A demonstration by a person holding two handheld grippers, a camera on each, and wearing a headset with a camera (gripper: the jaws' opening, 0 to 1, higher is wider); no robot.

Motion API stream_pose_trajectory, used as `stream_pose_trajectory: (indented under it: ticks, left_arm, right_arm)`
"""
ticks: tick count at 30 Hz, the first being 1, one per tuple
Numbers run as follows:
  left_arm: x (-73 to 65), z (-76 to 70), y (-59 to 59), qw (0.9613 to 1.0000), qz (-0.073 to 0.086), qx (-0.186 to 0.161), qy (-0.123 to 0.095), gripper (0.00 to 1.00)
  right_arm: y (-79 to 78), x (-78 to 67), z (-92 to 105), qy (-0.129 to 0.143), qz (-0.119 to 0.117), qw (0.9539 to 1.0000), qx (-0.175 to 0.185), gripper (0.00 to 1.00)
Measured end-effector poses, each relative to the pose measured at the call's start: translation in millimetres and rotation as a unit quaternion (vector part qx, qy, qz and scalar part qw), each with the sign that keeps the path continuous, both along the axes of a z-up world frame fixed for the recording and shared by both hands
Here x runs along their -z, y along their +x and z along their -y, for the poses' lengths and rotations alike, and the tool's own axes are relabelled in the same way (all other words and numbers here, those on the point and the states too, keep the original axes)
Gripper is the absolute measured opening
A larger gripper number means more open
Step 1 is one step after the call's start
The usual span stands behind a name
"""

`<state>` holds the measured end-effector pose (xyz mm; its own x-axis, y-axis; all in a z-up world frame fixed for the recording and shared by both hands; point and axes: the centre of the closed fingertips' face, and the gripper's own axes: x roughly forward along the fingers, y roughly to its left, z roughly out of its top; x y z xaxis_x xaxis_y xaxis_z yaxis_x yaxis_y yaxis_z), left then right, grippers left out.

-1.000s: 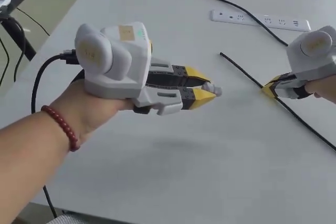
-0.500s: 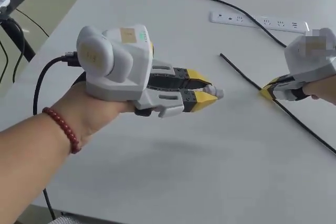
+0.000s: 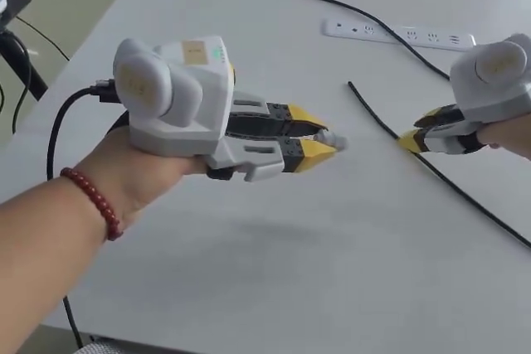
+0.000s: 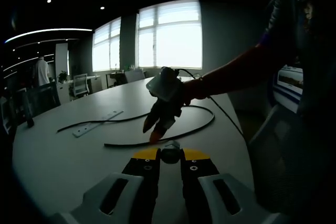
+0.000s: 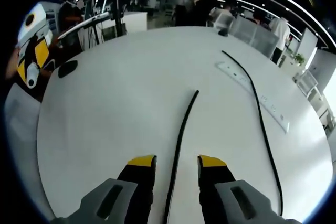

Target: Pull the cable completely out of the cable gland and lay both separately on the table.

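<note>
No readable text, tan sticker [image 3: 196, 50] on left claw [image 3: 326, 140] body (too blurred)

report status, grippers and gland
Left gripper shut on cable gland. Right gripper open, astride cable on table. Cable out of gland. Power strip well clear.

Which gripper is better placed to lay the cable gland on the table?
Left: the left gripper is shut on the cable gland, above the table. The right gripper stands open astride the cable.

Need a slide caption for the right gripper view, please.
Right gripper, jaws open, straddling the black cable lying on the white table, power strip beyond.
</note>
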<state>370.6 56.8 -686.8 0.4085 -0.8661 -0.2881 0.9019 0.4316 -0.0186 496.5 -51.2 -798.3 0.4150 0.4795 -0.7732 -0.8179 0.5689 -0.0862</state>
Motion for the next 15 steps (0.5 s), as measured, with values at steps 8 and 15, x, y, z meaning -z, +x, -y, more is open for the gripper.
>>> stream_pose_trajectory:
  ticks: [8,15]
  left_arm:
    - [-0.9,2.6,-1.2,1.0,0.001,0.002,0.0,0.16]
    - [-0.6,2.3,-1.4,1.0,0.001,0.002,0.001,0.16]
  right_arm:
    - [-11.1,-26.2,-4.2,0.029,0.021,0.9993,-0.006,0.46]
    - [-18.0,-47.2,-5.9,0.059,0.047,0.9972,0.004,0.71]
